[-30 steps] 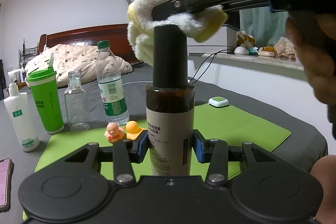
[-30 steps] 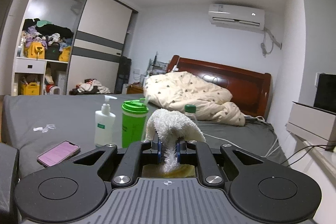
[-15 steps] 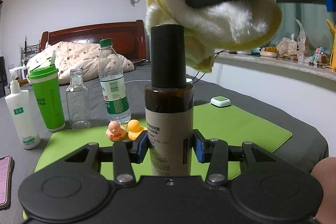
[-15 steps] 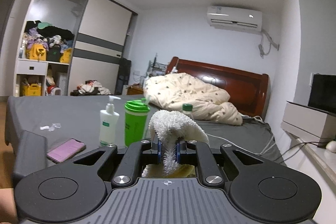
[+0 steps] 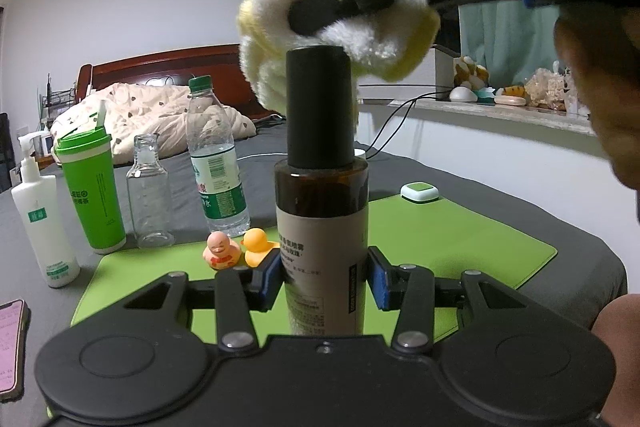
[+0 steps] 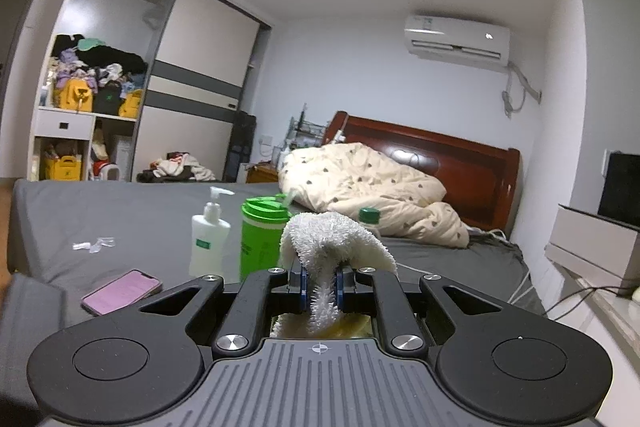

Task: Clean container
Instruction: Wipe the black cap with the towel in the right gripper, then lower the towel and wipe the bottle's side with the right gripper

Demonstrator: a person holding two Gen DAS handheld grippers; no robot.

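Nearest, the left tool (image 5: 322, 281) clamps its blue pads on a smooth brown cylindrical bottle (image 5: 322, 227) with a matte black cap and a pale paper label whose print is too small to read. At its twelve o'clock, the right tool (image 6: 320, 285) pinches a fluffy white-and-yellow cloth (image 5: 340, 39) against the cap top. Beyond, at ten o'clock on the green mat (image 5: 460, 235), stand two rubber ducks (image 5: 240, 247) and a clear ribbed water bottle (image 5: 216, 163).

I note the bottle's (image 5: 321, 235) base hidden behind my gripper body — phone (image 5: 12, 343) cut by the left edge; label print unreadable.
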